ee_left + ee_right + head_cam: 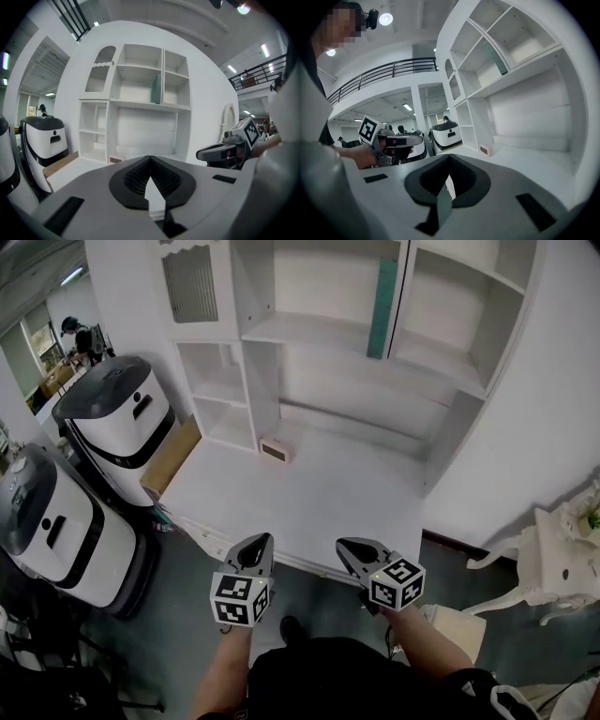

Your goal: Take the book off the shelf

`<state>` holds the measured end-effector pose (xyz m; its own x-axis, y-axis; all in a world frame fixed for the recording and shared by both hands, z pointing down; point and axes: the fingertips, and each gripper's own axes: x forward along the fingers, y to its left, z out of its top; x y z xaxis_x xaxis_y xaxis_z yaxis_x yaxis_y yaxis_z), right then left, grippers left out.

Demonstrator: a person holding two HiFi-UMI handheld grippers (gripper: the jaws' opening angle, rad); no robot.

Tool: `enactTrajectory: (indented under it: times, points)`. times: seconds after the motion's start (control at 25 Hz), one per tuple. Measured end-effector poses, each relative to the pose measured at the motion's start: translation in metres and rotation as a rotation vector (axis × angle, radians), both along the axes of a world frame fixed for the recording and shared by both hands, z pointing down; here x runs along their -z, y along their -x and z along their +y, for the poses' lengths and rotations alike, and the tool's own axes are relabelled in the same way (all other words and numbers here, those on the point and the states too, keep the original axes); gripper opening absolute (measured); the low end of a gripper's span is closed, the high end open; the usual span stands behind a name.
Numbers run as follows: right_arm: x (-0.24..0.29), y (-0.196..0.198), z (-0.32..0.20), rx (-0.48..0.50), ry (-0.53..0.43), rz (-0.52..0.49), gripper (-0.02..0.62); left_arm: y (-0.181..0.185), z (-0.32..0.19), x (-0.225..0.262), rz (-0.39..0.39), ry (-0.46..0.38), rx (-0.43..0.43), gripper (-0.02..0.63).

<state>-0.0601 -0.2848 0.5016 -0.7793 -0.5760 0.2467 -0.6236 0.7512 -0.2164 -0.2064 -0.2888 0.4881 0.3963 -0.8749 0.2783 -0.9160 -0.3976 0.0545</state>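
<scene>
A thin teal book (382, 307) stands upright on the upper shelf of the white shelf unit (319, 334), leaning against a divider; it also shows in the left gripper view as the book (156, 89) and in the right gripper view as the book (500, 64). My left gripper (258, 542) is shut and empty, held low in front of the desk edge. My right gripper (349, 547) is beside it, also shut with nothing between its jaws. Both are far below and in front of the book.
A small pink box (276, 449) sits on the white desk surface (300, 493). Two white-and-black machines (117, 418) stand on the floor at left. A white ornate chair (553, 559) is at right. A person (82, 338) stands far back left.
</scene>
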Motion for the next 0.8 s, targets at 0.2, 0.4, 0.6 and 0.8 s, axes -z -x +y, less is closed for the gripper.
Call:
enactTrajectory:
  times: [0.2,0.4,0.6,0.8]
  points:
    - [0.007,0.032,-0.038,0.003,0.009,-0.016,0.012,0.015,-0.060,0.022,-0.028,-0.026,-0.061,0.009]
    - [0.002,0.025,-0.072,-0.028,0.047,-0.023,0.012,-0.004,-0.100,0.042,-0.028,-0.038,-0.132,0.011]
    - [0.017,0.000,-0.112,-0.060,0.019,-0.020,0.012,-0.037,-0.136,0.060,-0.007,-0.044,-0.172,0.011]
    - [0.038,-0.030,-0.146,-0.093,-0.013,-0.021,0.012,-0.063,-0.167,0.077,-0.010,-0.051,-0.183,0.011]
